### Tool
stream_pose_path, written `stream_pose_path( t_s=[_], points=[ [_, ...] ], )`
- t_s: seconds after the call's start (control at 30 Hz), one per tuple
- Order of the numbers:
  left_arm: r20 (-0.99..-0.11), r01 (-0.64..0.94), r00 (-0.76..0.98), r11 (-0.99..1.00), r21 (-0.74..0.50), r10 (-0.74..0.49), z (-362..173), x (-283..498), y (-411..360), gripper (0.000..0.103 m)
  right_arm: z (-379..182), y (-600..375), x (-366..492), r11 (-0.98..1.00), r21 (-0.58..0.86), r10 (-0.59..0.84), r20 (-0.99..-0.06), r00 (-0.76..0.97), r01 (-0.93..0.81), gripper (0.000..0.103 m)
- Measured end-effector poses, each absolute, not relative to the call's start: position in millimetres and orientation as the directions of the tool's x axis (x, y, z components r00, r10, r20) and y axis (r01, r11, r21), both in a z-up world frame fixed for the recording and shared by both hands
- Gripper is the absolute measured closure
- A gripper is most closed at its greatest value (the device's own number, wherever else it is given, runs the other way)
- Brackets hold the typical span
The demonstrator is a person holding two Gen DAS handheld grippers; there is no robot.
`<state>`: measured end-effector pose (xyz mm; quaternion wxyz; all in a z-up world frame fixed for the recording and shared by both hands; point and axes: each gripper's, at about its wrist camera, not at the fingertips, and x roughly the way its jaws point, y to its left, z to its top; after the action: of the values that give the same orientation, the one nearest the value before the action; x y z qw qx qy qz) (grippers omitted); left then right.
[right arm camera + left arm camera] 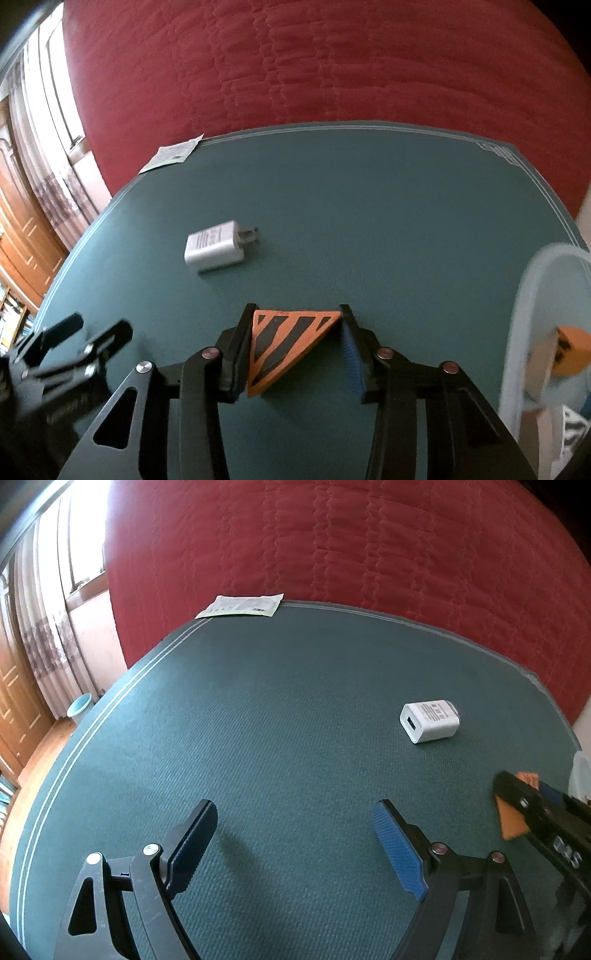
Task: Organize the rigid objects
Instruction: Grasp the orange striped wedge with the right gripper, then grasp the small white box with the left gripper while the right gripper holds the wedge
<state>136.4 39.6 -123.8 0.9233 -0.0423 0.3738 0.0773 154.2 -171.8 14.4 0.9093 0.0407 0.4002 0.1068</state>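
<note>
1. Left wrist view: left tongs (293,843) spread apart, holding nothing, above green-matted counter (258,720); white plastic USB charger block (429,721) lies ahead-right, port visible.
2. Right wrist view: right tongs (295,350) clamped on orange-and-black striped triangular block (286,347); pale blue plastic basket (532,295) at right, charger's prongs visible.

right gripper (297,345) clamping orange-black striped triangle block (284,347) over green mat (369,221); white charger (218,249) lying beyond; pale basket (517,314) sitting at right; left gripper (66,343) showing at left.
</note>
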Motion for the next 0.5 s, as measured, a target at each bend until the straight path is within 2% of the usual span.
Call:
stream_pose_path(
  t_s=[0.3,0.5],
  points=[
    [-0.718,-0.134,0.692,0.991,-0.019,0.08,-124,152,30,0.014,14,-189,111,0.966,0.178,0.259,-0.716,0.648,-0.189,0.06],
    [-0.7,-0.067,0.712,0.998,0.014,0.057,-118,174,7,0.014,12,-196,111,0.959,0.22,0.284,-0.705,0.65,-0.179,0.06]
  ],
)
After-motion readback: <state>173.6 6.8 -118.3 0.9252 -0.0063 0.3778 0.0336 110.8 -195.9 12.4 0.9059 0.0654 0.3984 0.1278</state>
